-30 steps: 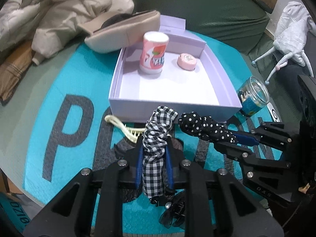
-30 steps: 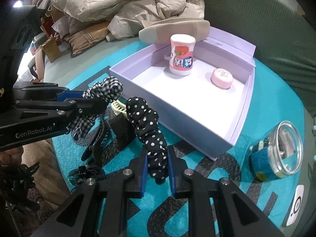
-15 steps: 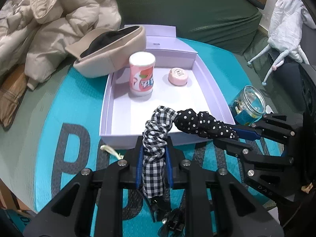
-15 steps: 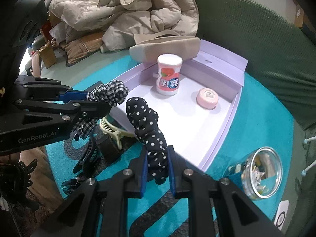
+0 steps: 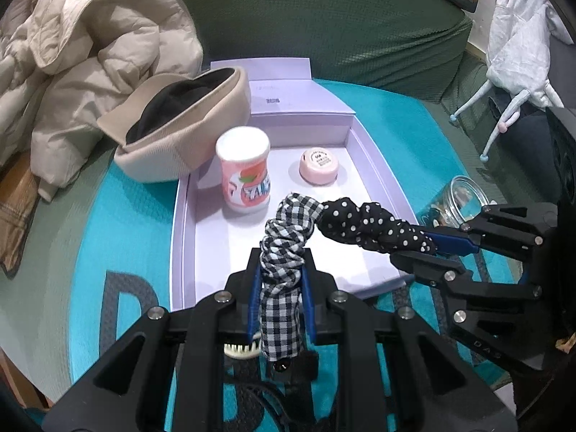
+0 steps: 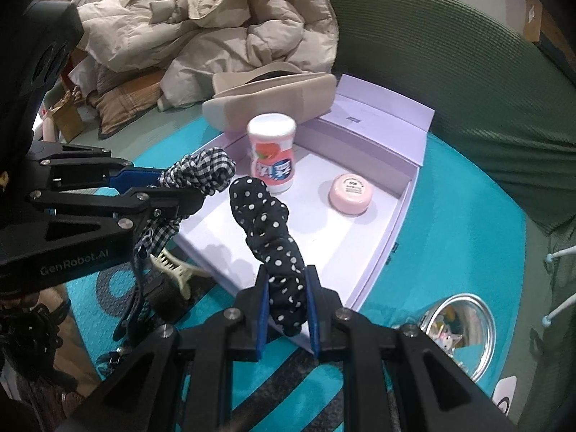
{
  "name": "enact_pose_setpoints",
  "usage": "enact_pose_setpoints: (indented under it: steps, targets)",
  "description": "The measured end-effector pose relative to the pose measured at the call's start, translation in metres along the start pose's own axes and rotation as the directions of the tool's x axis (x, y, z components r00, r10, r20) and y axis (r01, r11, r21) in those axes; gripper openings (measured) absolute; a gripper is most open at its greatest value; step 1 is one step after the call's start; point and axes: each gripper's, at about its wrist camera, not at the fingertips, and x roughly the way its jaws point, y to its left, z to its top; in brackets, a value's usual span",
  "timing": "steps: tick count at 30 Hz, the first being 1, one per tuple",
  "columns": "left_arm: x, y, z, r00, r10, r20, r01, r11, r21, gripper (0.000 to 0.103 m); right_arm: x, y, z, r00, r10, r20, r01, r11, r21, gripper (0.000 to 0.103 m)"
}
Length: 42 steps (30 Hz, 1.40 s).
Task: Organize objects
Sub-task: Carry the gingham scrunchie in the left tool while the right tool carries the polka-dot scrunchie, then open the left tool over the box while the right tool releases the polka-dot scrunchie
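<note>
My left gripper (image 5: 280, 280) is shut on a black-and-white checked scrunchie (image 5: 286, 237), held above the near part of the open lilac box (image 5: 183, 223). From the right, my right gripper (image 6: 287, 306) is shut on a black polka-dot scrunchie (image 6: 268, 223), whose tip touches the checked scrunchie (image 6: 201, 171) over the box (image 6: 396, 223). Inside the box stand a pink-and-white tub (image 5: 244, 172) and a small round pink tin (image 5: 318, 165). In the right wrist view the left gripper (image 6: 158, 183) reaches in from the left.
A beige cap (image 5: 183, 126) leans on the box's far left corner, with a cream puffer jacket (image 5: 90, 54) behind it. A glass jar (image 6: 455, 327) lies on the teal mat right of the box. A cream claw clip (image 6: 172, 273) and dark hair clips (image 6: 136, 309) lie near the box's front.
Both grippers have carried their scrunchies forward from in front of the box to above its floor. The scrunchie tips have come together and now touch.
</note>
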Motion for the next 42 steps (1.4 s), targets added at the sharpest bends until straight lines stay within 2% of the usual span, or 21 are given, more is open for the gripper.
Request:
enact_pose_setpoints:
  steps: [19, 27, 42]
  targets:
    - [0.05, -0.002, 0.038, 0.998, 0.065, 0.027, -0.066, 0.996, 0.067, 0.018, 0.035, -0.043, 0.036, 0.997, -0.073, 0.005, 0.072, 0.992, 0.105, 0.017]
    - [0.069, -0.016, 0.043, 0.99, 0.122, 0.066, -0.132, 0.975, 0.181, 0.018, 0.056, -0.052, 0.041, 0.994, -0.105, -0.026, 0.107, 0.988, 0.113, 0.017]
    - [0.103, -0.02, 0.054, 0.992, 0.124, -0.02, -0.116, 0.97, 0.215, 0.018, 0.088, -0.074, 0.05, 0.989, -0.126, -0.076, 0.135, 0.983, 0.126, 0.017]
